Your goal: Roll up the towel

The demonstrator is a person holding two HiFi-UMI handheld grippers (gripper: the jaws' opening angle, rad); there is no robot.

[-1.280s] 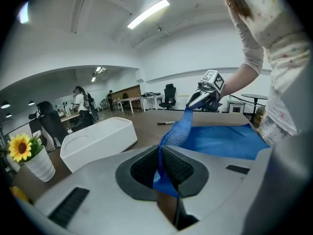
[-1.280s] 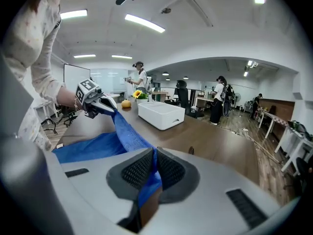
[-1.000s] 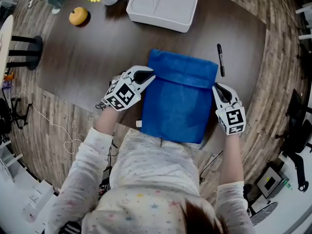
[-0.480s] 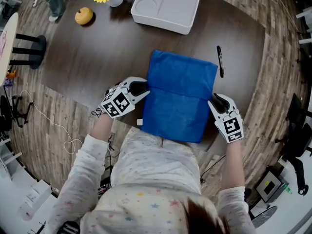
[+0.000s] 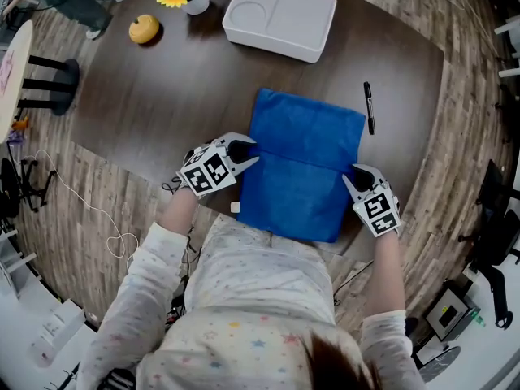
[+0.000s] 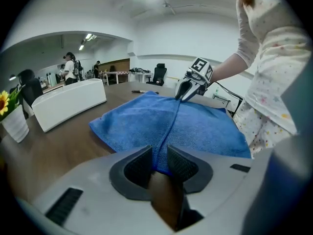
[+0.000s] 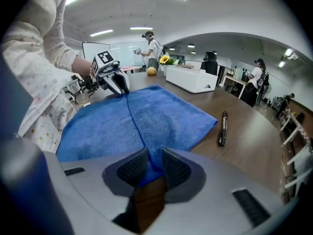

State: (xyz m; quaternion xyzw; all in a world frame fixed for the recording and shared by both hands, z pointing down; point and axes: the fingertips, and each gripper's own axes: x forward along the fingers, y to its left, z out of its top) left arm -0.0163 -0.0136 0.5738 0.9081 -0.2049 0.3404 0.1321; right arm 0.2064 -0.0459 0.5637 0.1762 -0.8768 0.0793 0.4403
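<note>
Dark wooden desk carries everything. On it the left tool has just been opening its jaws, which now stand apart astride the left end of a raised fold in the blue towel. The right tool is spread likewise at the fold's right end. Whether any pad touches cloth is hard to make out. The towel's near hem meets the person's shirt, and a black pen lies just beside the towel.
</note>
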